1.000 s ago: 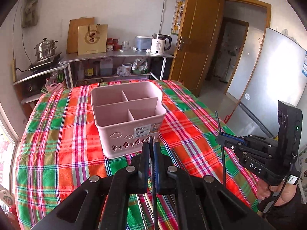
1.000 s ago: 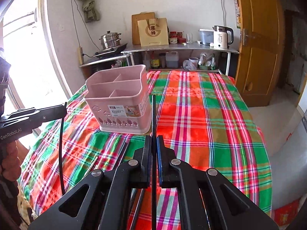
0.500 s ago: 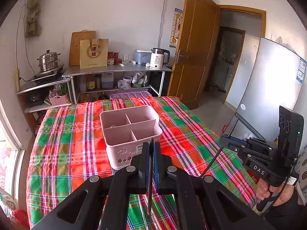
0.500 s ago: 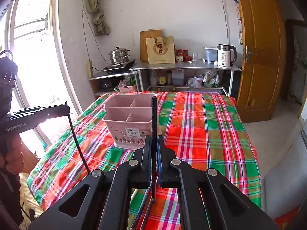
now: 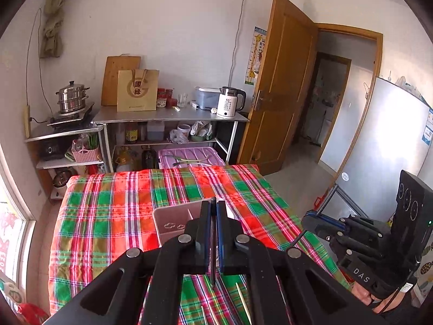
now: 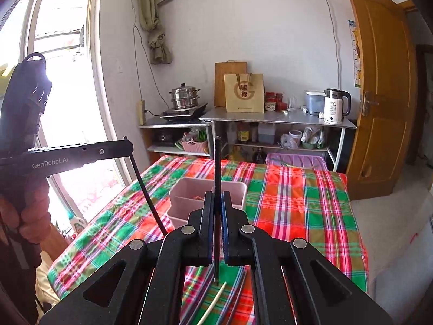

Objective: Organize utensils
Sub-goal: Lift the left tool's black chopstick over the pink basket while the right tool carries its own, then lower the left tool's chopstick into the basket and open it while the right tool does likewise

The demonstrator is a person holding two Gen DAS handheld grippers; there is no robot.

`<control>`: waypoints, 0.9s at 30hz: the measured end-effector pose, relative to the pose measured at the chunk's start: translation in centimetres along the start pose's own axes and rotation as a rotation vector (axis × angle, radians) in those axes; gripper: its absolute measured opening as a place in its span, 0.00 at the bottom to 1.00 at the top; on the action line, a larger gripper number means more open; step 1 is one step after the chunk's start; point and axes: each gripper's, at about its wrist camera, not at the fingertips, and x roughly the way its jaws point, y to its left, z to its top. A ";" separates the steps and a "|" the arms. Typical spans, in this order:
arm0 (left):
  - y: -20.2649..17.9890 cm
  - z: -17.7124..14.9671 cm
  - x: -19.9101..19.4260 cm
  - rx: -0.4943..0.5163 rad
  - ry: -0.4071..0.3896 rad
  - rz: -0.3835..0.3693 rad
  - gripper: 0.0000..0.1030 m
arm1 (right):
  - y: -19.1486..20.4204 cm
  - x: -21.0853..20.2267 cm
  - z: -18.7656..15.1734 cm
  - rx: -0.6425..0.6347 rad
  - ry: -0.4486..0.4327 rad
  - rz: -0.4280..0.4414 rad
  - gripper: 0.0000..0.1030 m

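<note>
A: Where are the chopsticks?

B: One black chopstick (image 5: 213, 260) is clamped in the left gripper (image 5: 213, 233), another black chopstick (image 6: 217, 203) in the right gripper (image 6: 217, 224). Both are held above the pink basket (image 6: 184, 214), which sits mid-desk (image 6: 297, 203) on the plaid cloth.

A: How will they handle?

B: Likely light, stiff and slick, so they may pivot between the fingers; a grip near the middle seems steadier.

A: Anything in the way?

B: More chopsticks, including a pale one (image 6: 213, 300), lie nearer than the basket. Its dividers narrow each slot, and the two grippers are close together above it.
</note>
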 end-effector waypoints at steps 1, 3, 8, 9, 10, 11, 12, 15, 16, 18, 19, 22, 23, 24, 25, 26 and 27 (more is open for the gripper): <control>0.1 0.8 -0.2 0.002 -0.009 0.003 0.03 | 0.2 0.2 0.7 0.002 -0.008 0.006 0.05; 0.3 2.3 -0.4 0.007 -0.029 0.012 0.03 | 0.5 0.7 1.8 -0.001 -0.028 0.016 0.05; 1.5 5.1 -0.2 0.007 -0.066 0.058 0.03 | 1.0 2.2 4.1 0.003 -0.069 0.037 0.05; 1.9 5.4 0.1 0.002 -0.067 0.065 0.03 | 1.0 2.6 4.4 0.007 -0.073 0.043 0.05; 2.3 5.6 0.4 -0.002 -0.066 0.070 0.03 | 1.0 3.1 4.6 0.011 -0.077 0.049 0.05; 2.7 5.7 0.8 -0.007 -0.064 0.074 0.03 | 1.2 3.6 4.8 0.011 -0.079 0.050 0.05; 3.2 5.8 1.3 -0.012 -0.062 0.077 0.03 | 1.3 4.1 4.9 0.014 -0.079 0.053 0.05; 4.5 5.4 3.0 -0.030 -0.046 0.075 0.03 | 1.4 6.0 4.9 0.025 -0.069 0.062 0.05; 4.9 5.2 3.5 -0.037 -0.039 0.071 0.03 | 1.5 6.5 4.8 0.027 -0.064 0.064 0.05; 5.7 4.5 4.6 -0.044 -0.026 0.068 0.03 | 1.6 7.7 4.5 0.035 -0.051 0.071 0.05; 6.1 4.2 5.1 -0.052 -0.017 0.064 0.03 | 1.6 8.2 4.2 0.038 -0.042 0.075 0.05; 7.0 3.1 6.6 -0.065 0.010 0.053 0.03 | 1.5 10.0 3.2 0.041 -0.001 0.071 0.05; 7.3 2.7 7.1 -0.069 0.019 0.050 0.03 | 1.5 10.5 2.7 0.045 0.013 0.071 0.05; 7.6 2.2 7.6 -0.072 0.028 0.047 0.04 | 1.3 11.0 2.3 0.051 0.027 0.069 0.05; 7.8 1.9 8.0 -0.073 0.037 0.044 0.04 | 1.1 11.4 2.0 0.060 0.040 0.067 0.05; 8.0 1.5 8.4 -0.077 0.046 0.041 0.04 | 0.9 11.8 1.6 0.069 0.053 0.066 0.05; 8.2 1.2 8.8 -0.081 0.053 0.038 0.04 | 0.8 12.2 1.4 0.072 0.064 0.066 0.05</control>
